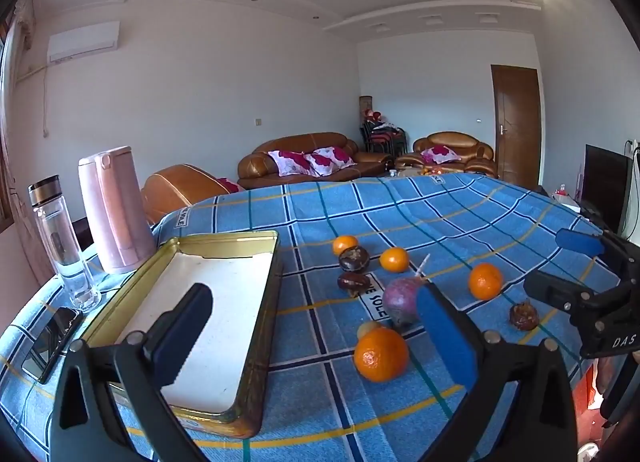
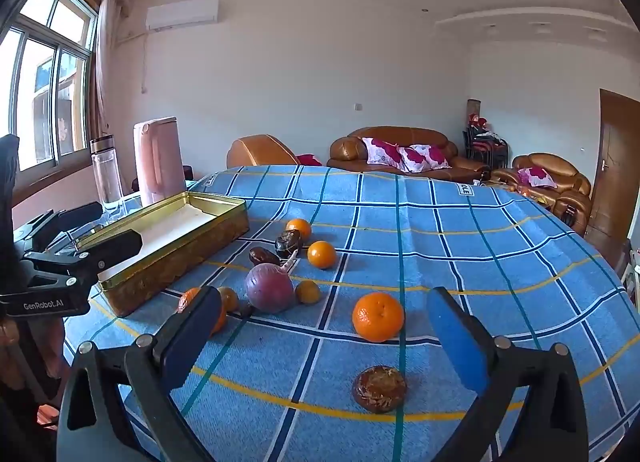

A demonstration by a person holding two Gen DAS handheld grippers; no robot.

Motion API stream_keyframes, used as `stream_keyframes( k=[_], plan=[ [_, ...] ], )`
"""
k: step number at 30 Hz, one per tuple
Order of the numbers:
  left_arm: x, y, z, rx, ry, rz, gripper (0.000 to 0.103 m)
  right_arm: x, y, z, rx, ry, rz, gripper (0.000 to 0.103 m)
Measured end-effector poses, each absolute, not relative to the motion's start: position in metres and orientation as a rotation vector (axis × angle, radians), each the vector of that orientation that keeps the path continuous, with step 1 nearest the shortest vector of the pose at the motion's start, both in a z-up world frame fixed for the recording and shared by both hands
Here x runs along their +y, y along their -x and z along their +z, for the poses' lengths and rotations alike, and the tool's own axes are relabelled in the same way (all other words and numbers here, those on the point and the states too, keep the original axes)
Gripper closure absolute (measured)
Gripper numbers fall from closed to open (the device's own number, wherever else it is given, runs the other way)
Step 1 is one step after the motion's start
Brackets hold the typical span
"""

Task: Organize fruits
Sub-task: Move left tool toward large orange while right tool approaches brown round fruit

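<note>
Up close, the left gripper hangs spread wide with nothing between its fingers, over the tin tray edge; the right gripper gapes too, empty, above a brown fruit on the blue checked tablecloth. Beyond, toward twelve o'clock, lie an orange, a purple fruit and further oranges. At ten o'clock, farther off, stands a pink kettle.

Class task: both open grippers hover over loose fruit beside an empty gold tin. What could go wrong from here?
1. The round orange tangerine between the open right gripper fingers could roll away if nudged.
2. The left gripper may knock the purple round fruit beside its finger.
3. Fruit could strike the rectangular gold metal tin's raised wall.
</note>
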State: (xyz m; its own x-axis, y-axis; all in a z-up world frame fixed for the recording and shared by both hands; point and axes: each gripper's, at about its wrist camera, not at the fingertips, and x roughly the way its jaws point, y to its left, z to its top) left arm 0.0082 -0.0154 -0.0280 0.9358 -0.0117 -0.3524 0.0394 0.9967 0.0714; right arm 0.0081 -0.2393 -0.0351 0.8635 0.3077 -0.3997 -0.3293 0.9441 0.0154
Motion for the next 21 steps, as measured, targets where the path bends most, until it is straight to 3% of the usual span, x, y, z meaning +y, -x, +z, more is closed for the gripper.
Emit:
stream_keyframes(
  k=[21],
  plan=[
    [-0.0113, -0.0087, -0.0327, 0.365, -0.068, -0.019, 0.000, -0.2361, -0.0069, -0.0369, 0.413, 0.046, 0.331, 0.001]
  ],
)
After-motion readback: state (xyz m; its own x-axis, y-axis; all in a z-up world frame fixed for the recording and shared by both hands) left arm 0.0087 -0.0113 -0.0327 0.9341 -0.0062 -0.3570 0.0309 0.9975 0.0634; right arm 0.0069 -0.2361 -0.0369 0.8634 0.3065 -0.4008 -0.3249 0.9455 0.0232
